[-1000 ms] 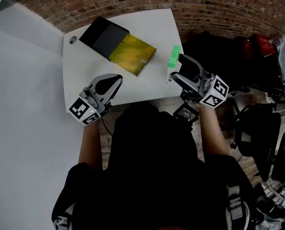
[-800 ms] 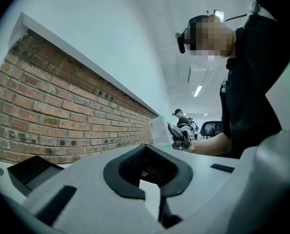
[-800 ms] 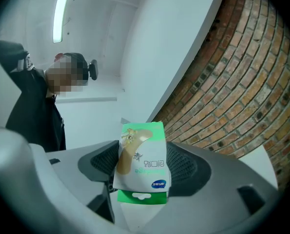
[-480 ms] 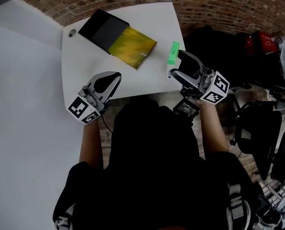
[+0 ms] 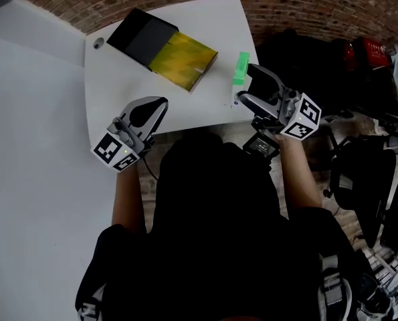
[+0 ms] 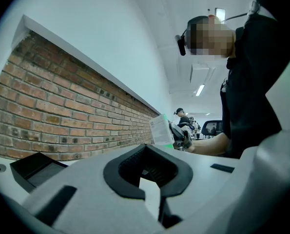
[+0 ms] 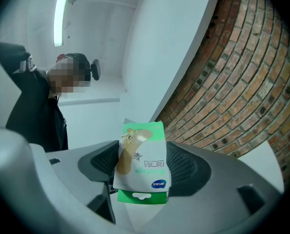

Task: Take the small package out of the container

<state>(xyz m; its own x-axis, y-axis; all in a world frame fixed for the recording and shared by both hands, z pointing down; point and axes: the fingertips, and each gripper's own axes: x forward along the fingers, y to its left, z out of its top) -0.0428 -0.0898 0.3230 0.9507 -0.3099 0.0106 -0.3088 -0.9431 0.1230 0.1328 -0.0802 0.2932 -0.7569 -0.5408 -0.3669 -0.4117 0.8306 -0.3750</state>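
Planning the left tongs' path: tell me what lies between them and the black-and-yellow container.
Nothing but bare white table between the left tongs and the container, as the head view shows.

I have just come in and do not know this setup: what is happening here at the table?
A person holds a gripper in each hand at a white table. The right gripper is closed on a small green and white package, near the table's right edge and outside the container. The container, a black box with a yellowish tray slid out, lies farther back on the table. The left gripper is shut and empty, near the front edge.
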